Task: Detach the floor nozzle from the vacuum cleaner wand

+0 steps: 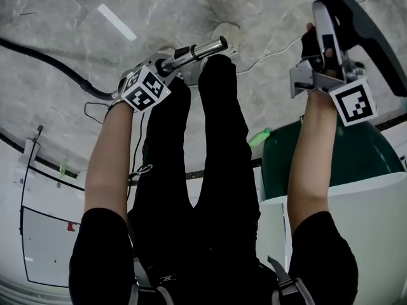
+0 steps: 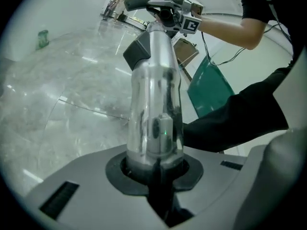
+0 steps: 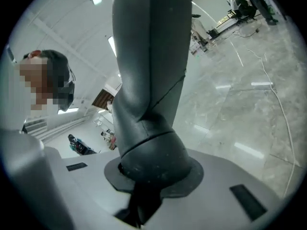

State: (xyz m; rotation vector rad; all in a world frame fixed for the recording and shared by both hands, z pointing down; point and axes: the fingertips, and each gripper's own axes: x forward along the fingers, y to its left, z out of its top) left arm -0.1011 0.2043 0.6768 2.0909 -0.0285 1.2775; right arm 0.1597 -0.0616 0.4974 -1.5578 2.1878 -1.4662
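Your left gripper (image 1: pixel 164 67) is clamped tight on the chrome wand (image 1: pixel 200 48), and the wand's far end looks bare to me. Over on the right, your right gripper (image 1: pixel 325 40) is pinching a dark grey neck (image 3: pixel 148 80), the floor nozzle's I'd guess. It's well apart from the wand, so the split looks done. All that's left is putting the pieces down.

Glossy metal wand (image 2: pixel 156 104), matt plastic tube (image 3: pixel 148 80)
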